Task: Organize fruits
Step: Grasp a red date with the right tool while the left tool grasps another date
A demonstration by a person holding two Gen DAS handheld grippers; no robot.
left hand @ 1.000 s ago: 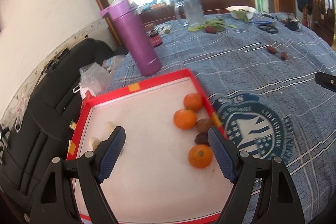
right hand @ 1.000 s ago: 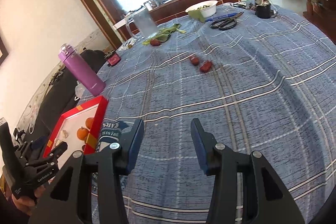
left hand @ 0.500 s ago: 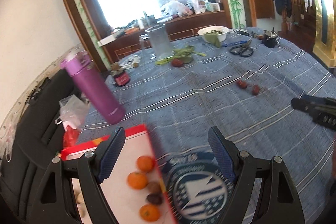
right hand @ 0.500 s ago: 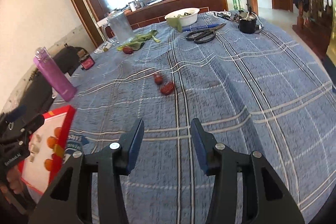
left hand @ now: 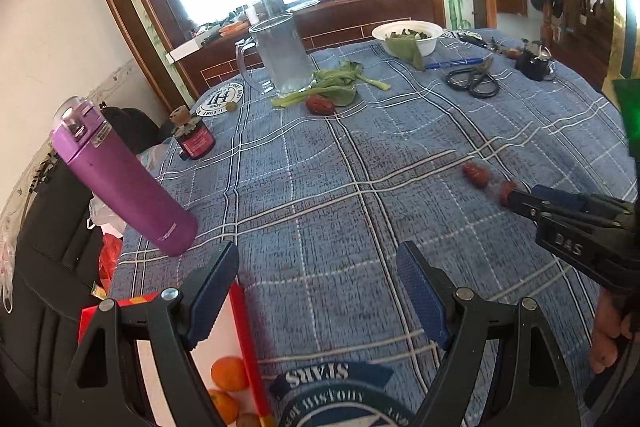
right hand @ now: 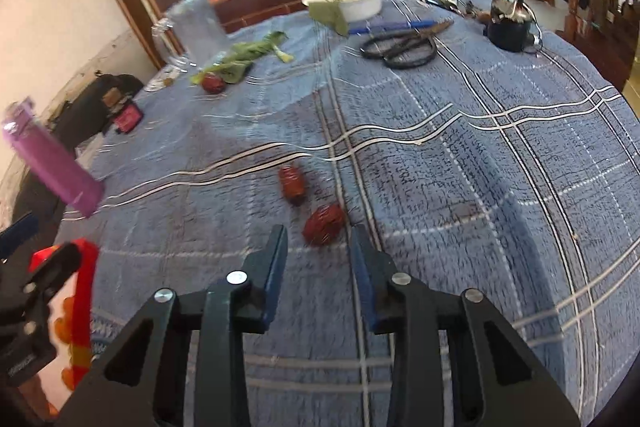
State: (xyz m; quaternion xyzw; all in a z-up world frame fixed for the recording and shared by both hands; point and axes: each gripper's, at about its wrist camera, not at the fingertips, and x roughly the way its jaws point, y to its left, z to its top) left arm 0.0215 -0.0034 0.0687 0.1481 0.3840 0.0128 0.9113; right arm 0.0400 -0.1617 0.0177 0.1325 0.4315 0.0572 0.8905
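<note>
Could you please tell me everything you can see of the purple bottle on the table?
The purple bottle is a tall, smooth cylinder, matte like coated metal or plastic, with a lighter flip-top cap and a small label near its shoulder. The cap looks closed. It stands on the blue plaid tablecloth near the table's edge, appearing tilted, perhaps only from the fisheye lens. It stands beyond the red tray, and nothing but the cloth touches it. The right wrist view shows it blurred.

The right tool point(right hand: 319, 251) was brought up close to the nearer red date point(right hand: 323, 224), jaws spread. The left tool point(left hand: 318, 291) was lifted off the red tray point(left hand: 248, 347) toward the desk point(left hand: 360, 155).
</note>
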